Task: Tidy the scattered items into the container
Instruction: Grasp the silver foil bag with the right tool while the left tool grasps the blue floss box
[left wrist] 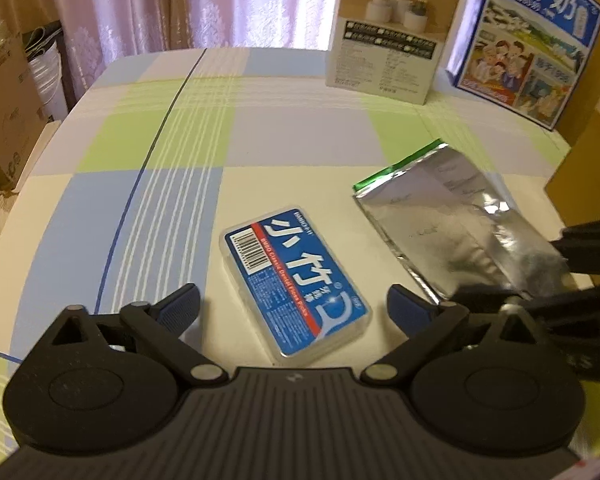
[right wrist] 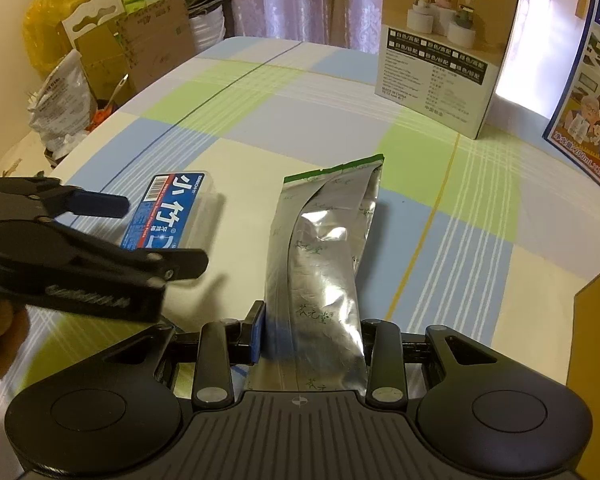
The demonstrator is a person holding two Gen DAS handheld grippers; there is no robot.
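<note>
Clearly the right gripper (right wrist: 312, 340) is clamped on the near end of the silver foil pouch (right wrist: 324, 248), whose far end rests on the checked bedsheet (right wrist: 260, 120). To its left, the left gripper (left wrist: 292, 304) stands wide apart, straddling the blue floss box (left wrist: 296, 280) without touching it. The slick pouch could slip out or fold. A cardboard box (right wrist: 596, 328), possibly the container, sits near right.
</note>
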